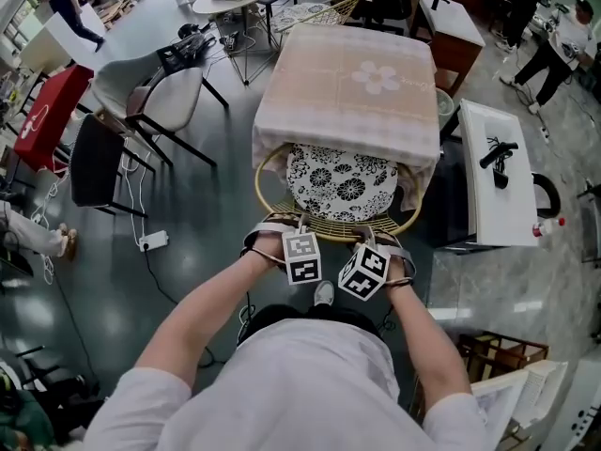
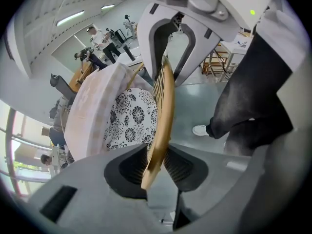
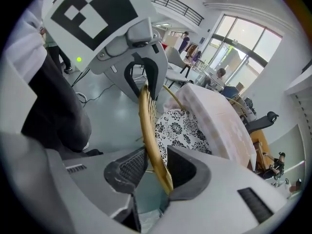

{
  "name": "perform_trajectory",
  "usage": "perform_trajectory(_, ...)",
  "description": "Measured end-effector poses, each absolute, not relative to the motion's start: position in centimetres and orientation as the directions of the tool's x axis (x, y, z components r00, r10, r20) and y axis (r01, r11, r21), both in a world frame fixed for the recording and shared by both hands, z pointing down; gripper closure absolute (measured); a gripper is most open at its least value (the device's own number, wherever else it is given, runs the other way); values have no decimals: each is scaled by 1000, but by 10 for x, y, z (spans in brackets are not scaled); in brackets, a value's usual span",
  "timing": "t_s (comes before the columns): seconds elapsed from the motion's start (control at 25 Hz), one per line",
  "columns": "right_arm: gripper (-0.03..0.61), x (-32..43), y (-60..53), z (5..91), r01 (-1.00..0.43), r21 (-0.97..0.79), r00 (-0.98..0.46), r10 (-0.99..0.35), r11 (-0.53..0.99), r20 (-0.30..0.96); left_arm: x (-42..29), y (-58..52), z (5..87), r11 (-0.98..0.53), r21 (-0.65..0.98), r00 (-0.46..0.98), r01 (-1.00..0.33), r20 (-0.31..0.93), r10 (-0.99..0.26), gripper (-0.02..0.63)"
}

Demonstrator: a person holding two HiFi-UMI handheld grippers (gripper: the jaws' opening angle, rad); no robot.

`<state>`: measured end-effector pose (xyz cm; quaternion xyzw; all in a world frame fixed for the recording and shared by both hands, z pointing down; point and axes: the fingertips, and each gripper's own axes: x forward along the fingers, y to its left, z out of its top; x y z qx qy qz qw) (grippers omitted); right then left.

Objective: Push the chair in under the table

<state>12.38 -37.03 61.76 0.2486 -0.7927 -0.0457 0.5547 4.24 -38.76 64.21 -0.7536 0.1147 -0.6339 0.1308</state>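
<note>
While you look down: you see a grey, shiny floor (image 1: pixel 188 224) in a big room full of furniture, with people far off at the edges.
Table: the table (image 1: pixel 347 87) wears a pink checked cloth with one white flower on it.
Chair: the chair (image 1: pixel 272 200) is round and woven, right in front of you. Its seat is partly under the table, and its gold rim (image 1: pixel 338 233) is on your side.
Cushion: the black and white flower cushion (image 1: pixel 340 181) lies on the seat, and the cloth hangs over its far part.
Left gripper: your left gripper (image 2: pixel 155 167) is spread a little, with the rim loose between the pads.
Right gripper: your right gripper (image 3: pixel 153 167) is spread too. The rim leans on one pad and stands off the other.
Beside the table: a white side table (image 1: pixel 498 214) stands close on the right, with a black tool (image 1: pixel 498 158) on top.
On the left: a grey chair (image 1: pixel 155 97), a black chair (image 1: pixel 99 163) and a red stand (image 1: pixel 42 111) stand well apart from the table. A white power strip (image 1: pixel 153 241) lies on the floor.
Marks: black and white squares show on the cubes (image 1: pixel 302 258). The white mark on the red stand is too small to read.
</note>
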Motion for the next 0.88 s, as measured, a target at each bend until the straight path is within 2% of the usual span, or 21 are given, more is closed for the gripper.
perform_trajectory(0.2, 450, 123, -364, 615, -393, 355, -239, -467, 848, 851, 38, -382, 631, -943, -325, 217, -74, 918, -333, 446)
perform_trajectory(0.56, 436, 116, -353, 592, -553, 351, -213, -536, 756, 817, 29, -374, 599, -902, -391, 336, -184, 837, -431, 443)
perform_trajectory(0.88, 457, 100, -339, 554, -766, 236, -250, -615, 598, 748, 39, -358, 562, -874, -253, 494, -415, 744, -450, 445)
